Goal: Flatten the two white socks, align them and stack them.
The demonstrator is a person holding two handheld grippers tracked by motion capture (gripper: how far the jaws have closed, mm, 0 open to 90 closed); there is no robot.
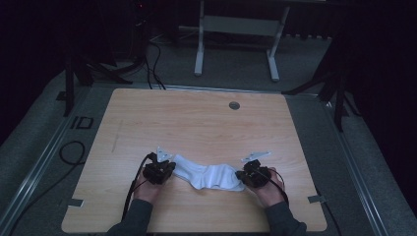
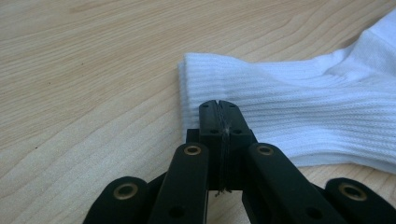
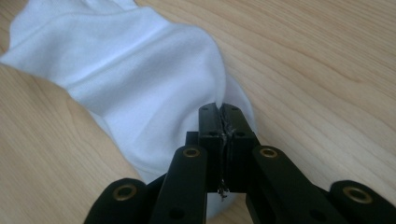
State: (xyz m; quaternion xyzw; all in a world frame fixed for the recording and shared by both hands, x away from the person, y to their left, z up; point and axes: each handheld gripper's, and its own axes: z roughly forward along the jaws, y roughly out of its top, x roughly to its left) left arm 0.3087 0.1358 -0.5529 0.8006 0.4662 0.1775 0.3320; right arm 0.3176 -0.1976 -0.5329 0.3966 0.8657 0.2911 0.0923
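Both grippers pinch one white sock [image 1: 209, 176] lying on the wooden table [image 1: 196, 118]: left gripper [image 2: 218, 103] clamps the ribbed cuff just ahead of it, right gripper [image 3: 218, 107] clamps the toe end, likely to stretch it flat between them.

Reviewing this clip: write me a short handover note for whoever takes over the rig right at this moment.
Left gripper: jaws shut, at the ribbed cuff end of the white sock; whether cloth is pinched cannot be told.
Right gripper: jaws shut, at the smooth toe end; a pinch cannot be confirmed there either.
Sock: lies across the near part of the table, between the two grippers, slightly bunched in the middle.
Done: both grippers are at opposite ends.
Left: probably confirm the grips, then lift, straighten or fold it.
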